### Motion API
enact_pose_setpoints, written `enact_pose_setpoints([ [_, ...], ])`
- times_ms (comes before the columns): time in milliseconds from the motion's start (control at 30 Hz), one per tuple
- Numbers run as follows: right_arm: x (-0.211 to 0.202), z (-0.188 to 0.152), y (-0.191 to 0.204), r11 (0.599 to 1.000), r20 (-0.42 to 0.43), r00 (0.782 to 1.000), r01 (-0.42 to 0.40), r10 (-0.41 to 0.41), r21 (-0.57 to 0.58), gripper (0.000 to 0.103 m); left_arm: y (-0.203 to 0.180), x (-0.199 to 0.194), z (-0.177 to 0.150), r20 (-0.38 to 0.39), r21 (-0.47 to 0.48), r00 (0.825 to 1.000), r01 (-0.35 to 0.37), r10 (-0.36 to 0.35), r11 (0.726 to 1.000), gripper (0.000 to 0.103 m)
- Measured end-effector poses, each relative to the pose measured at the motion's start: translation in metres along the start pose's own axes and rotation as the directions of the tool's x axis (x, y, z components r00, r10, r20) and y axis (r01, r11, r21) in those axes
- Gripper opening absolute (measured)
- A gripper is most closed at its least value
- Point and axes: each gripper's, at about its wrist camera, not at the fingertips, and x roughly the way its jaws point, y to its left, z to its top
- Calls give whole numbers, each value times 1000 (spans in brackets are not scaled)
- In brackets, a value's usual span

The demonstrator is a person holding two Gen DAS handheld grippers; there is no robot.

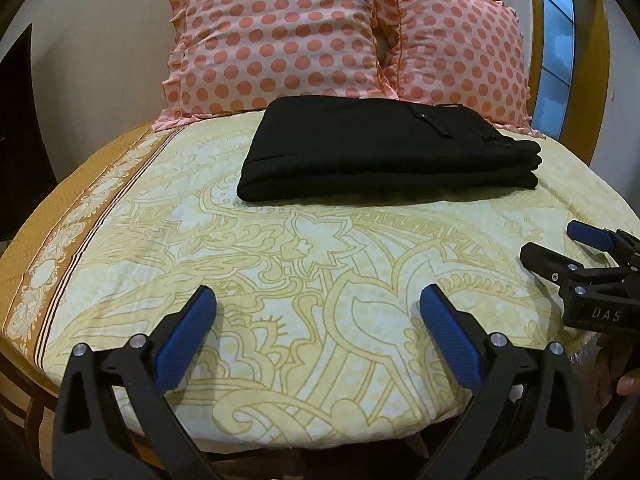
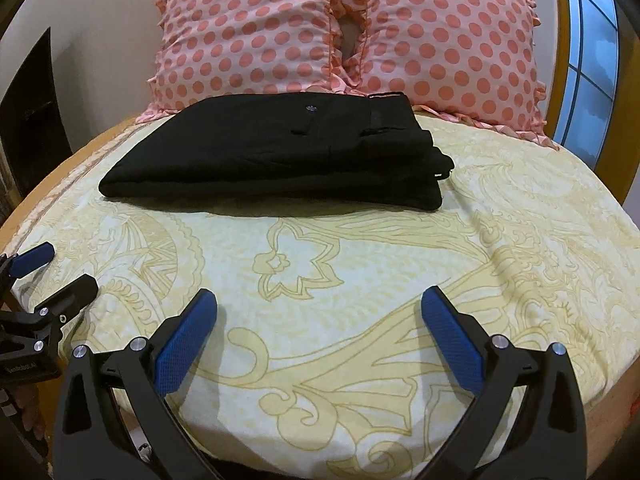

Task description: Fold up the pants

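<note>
Black pants (image 1: 384, 152) lie folded into a thick rectangle on the bed, near the pillows; they also show in the right wrist view (image 2: 276, 156), with a button and pocket on top. My left gripper (image 1: 316, 300) is open and empty, held over the bed's near part, well short of the pants. My right gripper (image 2: 318, 300) is open and empty too, also well back from the pants. The right gripper shows at the right edge of the left wrist view (image 1: 560, 244), and the left gripper at the left edge of the right wrist view (image 2: 68, 266).
The bed has a yellow floral sheet (image 1: 280, 260) with a brown border (image 1: 60, 240) on the left. Two pink polka-dot pillows (image 1: 280, 36) (image 1: 460, 52) lean at the head, just behind the pants. A window (image 2: 592, 60) is at the right.
</note>
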Motion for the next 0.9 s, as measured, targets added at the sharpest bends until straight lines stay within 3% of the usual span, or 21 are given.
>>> enact_pose_setpoints([
  [900, 0, -1, 2, 1000, 16, 1000, 5, -5, 3, 102, 1, 2, 1, 0, 0, 1000, -1, 1, 1000, 101],
])
